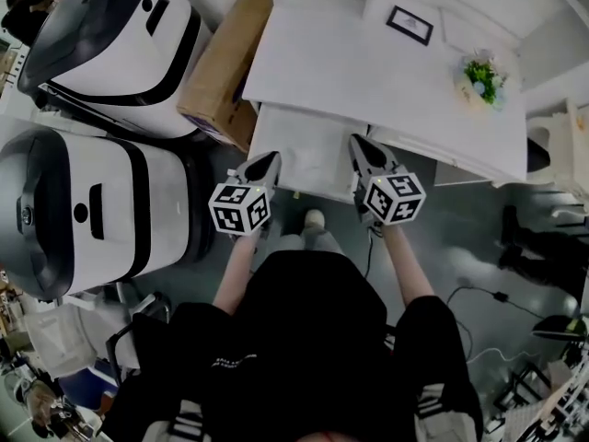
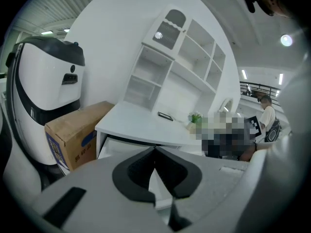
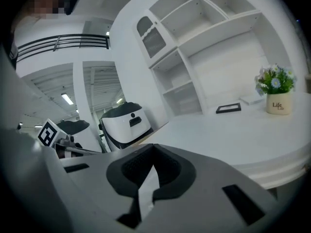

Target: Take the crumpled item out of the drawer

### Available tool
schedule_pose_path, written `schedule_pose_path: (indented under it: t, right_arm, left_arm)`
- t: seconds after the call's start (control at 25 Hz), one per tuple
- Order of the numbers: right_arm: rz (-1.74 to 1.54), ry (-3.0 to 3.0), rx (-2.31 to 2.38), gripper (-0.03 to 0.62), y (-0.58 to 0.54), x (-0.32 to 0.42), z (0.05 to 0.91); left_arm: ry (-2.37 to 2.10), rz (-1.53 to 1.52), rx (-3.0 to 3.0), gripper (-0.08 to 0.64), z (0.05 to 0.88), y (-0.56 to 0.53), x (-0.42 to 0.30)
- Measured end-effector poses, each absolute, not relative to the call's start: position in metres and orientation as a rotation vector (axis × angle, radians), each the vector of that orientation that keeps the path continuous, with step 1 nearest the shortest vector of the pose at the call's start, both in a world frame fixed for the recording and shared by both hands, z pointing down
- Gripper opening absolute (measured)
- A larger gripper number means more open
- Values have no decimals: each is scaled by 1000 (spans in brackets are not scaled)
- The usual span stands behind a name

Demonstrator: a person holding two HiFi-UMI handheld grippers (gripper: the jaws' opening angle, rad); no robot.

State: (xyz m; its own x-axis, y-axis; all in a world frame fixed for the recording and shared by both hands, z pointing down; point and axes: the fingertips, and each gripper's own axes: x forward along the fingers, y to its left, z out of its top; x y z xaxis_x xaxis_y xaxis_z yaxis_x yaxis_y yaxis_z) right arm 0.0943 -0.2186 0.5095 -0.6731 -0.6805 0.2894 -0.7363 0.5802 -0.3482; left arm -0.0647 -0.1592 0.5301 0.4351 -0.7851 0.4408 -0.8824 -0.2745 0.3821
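White counter [image 1: 368, 72], front-edge drawer [image 1: 308, 150] open; left claw [image 1: 271, 159], right claw [image 1: 358, 143] clenched empty; crumpled item unseen, likely soft: pinch a fold.

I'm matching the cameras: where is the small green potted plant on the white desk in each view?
Head view: the small green potted plant stands upper right.
Left gripper view: plant just right of centre.
Right gripper view: plant at far right.
Shared landmark: the flat black picture frame lying near it in all three.

White desk [image 1: 368, 72] with hutch shelves [image 2: 175, 67]; cardboard box [image 1: 225, 63] beside its left edge; grey floor [image 1: 460, 238]; ceiling lights [image 2: 285, 40].
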Motion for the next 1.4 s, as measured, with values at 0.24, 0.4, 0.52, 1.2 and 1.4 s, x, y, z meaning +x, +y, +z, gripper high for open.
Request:
schedule_pose_path:
  t: [0.24, 0.4, 0.52, 1.2, 1.4]
  right_arm:
    - [755, -2626, 953, -8, -224, 56, 554]
    - [839, -2558, 852, -8, -229, 42, 588]
    - [893, -2498, 831, -8, -237, 38, 615]
    - [1062, -2140, 717, 72, -250, 20, 748]
    - [1063, -2070, 729, 114, -250, 22, 776]
  left_arm:
    - [-1333, 272, 2069, -3, 557, -175, -61]
    - [-1295, 327, 2027, -2, 577, -185, -61]
    - [-1274, 401, 1994, -3, 594, -193, -64]
    - [-1121, 497, 1913, -3, 646, -217, -69]
    - [-1118, 512, 1911, -3, 651, -221, -74]
